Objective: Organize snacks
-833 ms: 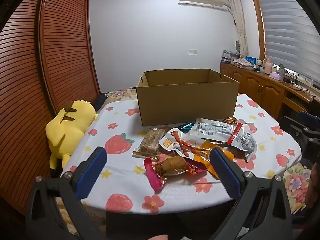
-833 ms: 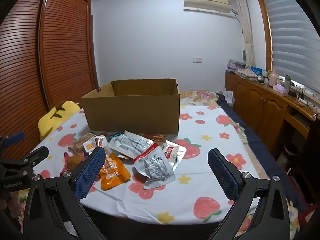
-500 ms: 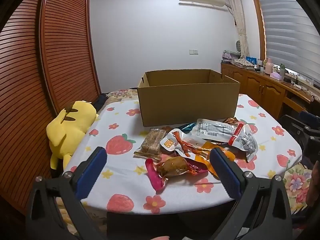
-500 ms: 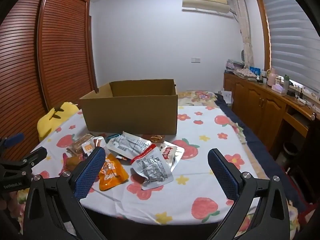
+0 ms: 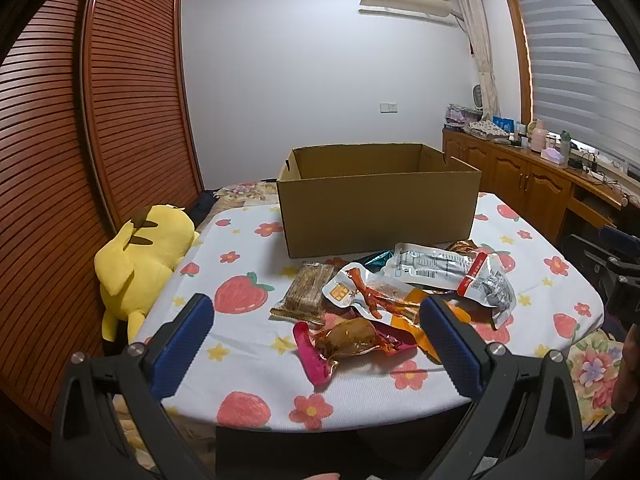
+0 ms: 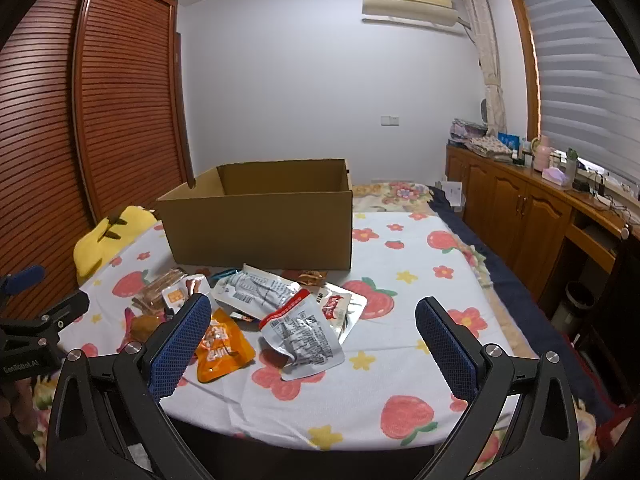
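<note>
An open cardboard box (image 5: 376, 216) stands on a table with a strawberry-print cloth (image 5: 240, 344); it also shows in the right wrist view (image 6: 260, 232). Several snack packets lie in a heap in front of it: a pink-edged pouch (image 5: 344, 340), a brown biscuit pack (image 5: 306, 292), a silver bag (image 5: 448, 272), a chicken-feet pack (image 5: 372, 288), an orange pouch (image 6: 220, 344) and a crumpled silver bag (image 6: 304, 336). My left gripper (image 5: 316, 336) is open and empty, just short of the heap. My right gripper (image 6: 312, 336) is open and empty near the front edge.
A yellow plush toy (image 5: 140, 256) leans at the table's left edge by slatted wooden doors (image 5: 80, 160). Wooden cabinets (image 6: 520, 208) with clutter line the right wall. The other gripper shows at the left edge of the right wrist view (image 6: 32, 336).
Both grippers have moved slightly forward toward the heap of snacks. Jaws stay open. Nothing on the table has moved.
</note>
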Tool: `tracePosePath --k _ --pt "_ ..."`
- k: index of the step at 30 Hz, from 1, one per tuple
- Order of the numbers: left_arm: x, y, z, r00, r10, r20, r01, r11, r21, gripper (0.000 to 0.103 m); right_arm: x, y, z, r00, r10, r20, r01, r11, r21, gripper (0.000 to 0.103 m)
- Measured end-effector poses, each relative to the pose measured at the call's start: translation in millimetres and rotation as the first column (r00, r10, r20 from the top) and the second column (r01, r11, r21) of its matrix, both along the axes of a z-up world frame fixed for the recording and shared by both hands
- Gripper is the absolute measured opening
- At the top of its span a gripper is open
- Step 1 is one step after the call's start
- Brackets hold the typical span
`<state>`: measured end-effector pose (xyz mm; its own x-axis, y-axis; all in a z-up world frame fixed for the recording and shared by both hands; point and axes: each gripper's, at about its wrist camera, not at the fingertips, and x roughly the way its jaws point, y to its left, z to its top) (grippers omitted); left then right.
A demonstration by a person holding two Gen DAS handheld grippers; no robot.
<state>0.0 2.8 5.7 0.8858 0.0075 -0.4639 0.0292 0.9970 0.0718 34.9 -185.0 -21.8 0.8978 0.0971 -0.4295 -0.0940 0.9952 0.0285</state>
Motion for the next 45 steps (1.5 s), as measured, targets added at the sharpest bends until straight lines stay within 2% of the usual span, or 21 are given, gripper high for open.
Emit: tracePosePath --k 45 --pt "-0.8 0.5 1.6 1.000 -0.001 0.006 0.001 1.000 -0.005 0.103 1.1 -3.1 1.1 1.000 -0.001 -0.003 0.001 1.000 0.006 0.103"
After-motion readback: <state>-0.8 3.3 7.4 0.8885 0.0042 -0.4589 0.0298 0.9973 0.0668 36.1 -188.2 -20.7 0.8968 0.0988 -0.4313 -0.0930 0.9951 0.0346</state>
